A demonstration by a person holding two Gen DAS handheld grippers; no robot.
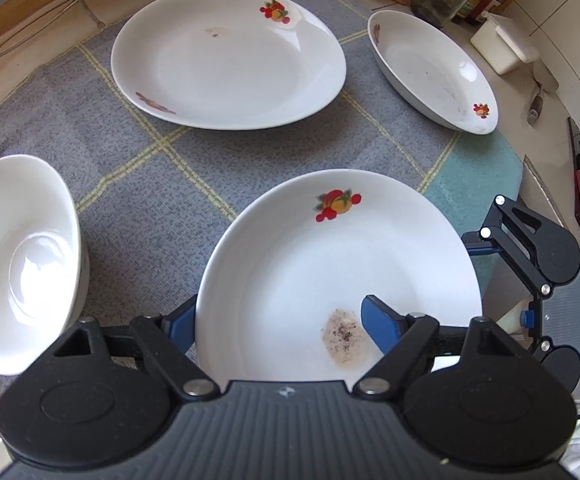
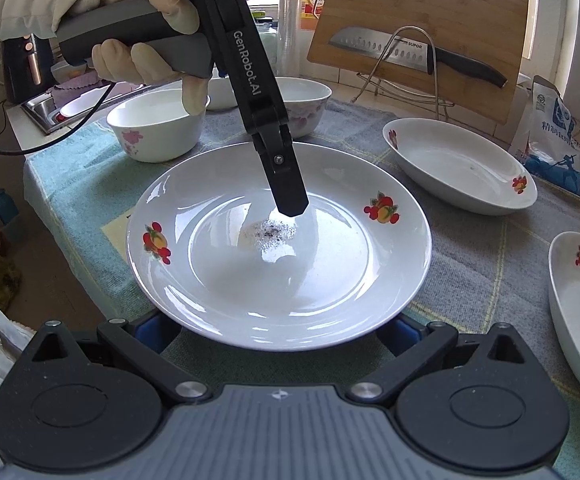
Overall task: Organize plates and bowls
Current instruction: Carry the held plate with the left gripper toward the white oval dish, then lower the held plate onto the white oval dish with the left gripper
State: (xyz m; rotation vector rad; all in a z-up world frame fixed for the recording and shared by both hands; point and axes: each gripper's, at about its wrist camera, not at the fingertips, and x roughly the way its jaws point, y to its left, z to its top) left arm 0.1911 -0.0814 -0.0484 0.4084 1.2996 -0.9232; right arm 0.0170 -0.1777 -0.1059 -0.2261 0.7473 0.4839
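A white plate with fruit prints and a brown stain [image 1: 329,264] [image 2: 278,240] lies on the grey checked cloth. My left gripper [image 1: 282,320] straddles its near rim: one finger [image 1: 381,324] lies over the inside, the other sits below the rim, wide apart. Seen in the right wrist view, its finger [image 2: 286,184] reaches down into the plate. My right gripper [image 2: 278,330] is open, its blue fingertips at the plate's edge, under the rim; it shows in the left wrist view [image 1: 529,256]. Two more plates [image 1: 226,56] [image 1: 433,68] lie beyond.
A white bowl [image 1: 18,256] stands at the left. Two flowered bowls [image 2: 158,124] [image 2: 301,100] stand behind the plate. A cutting board with a knife [image 2: 413,52], a wire rack, jars and bags line the counter's back. A sink [image 2: 62,108] is at the left.
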